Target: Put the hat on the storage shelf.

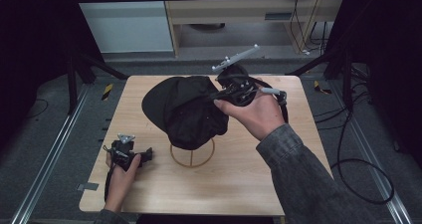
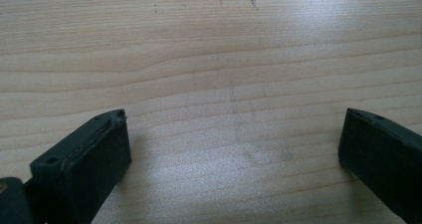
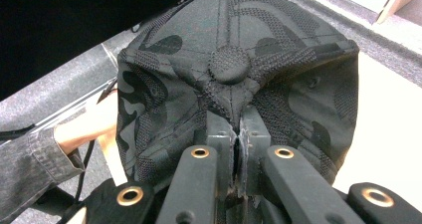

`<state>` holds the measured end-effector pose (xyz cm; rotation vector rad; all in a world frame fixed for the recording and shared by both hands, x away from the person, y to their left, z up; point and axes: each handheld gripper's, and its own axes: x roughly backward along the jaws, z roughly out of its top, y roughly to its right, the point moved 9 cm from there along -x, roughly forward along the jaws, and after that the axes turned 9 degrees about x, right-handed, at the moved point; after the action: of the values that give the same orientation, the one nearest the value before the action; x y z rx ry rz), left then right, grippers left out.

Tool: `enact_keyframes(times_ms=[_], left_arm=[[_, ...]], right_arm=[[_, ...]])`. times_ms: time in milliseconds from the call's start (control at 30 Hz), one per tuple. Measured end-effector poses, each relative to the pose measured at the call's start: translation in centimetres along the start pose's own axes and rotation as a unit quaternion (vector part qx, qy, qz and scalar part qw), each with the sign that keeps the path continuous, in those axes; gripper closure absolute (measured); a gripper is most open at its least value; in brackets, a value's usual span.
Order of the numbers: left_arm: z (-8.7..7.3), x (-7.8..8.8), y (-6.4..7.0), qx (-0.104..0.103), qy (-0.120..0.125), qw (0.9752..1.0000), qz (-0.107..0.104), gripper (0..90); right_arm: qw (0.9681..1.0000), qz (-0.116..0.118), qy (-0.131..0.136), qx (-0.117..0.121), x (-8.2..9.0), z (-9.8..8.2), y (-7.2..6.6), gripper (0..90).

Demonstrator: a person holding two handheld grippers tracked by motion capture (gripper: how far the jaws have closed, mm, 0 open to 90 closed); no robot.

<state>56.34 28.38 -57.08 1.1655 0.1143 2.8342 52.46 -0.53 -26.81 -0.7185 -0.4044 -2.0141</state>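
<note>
A black camouflage-patterned cap [image 1: 181, 109] sits over a wooden stand whose ring base [image 1: 192, 158] rests mid-table. My right gripper [image 1: 219, 95] is at the cap's right side, held tilted, and is shut on the cap. In the right gripper view the jaws are pressed together on a fold of fabric [image 3: 239, 129] just below the cap's top button [image 3: 228, 63]. My left gripper [image 1: 146, 155] lies low at the table's front left, apart from the cap. In the left gripper view it [image 2: 234, 134] stands open over bare wood, its jaws wide apart with nothing between them.
The light wooden table [image 1: 239, 179] has bare surface in front of and to the right of the stand. Black frame legs [image 1: 74, 79] and metal floor rails [image 1: 50, 154] flank it. A cable [image 1: 366, 179] loops on the floor at the right.
</note>
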Motion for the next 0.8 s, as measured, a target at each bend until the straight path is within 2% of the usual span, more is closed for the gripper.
enact_keyframes(times_ms=[800], left_arm=[[0.00, 0.00, 0.01, 0.000, 0.000, 1.0000, -0.001, 0.0]], right_arm=[[0.9998, -0.014, -0.005, 0.012, -0.89, -0.89, 0.08, 86.3]])
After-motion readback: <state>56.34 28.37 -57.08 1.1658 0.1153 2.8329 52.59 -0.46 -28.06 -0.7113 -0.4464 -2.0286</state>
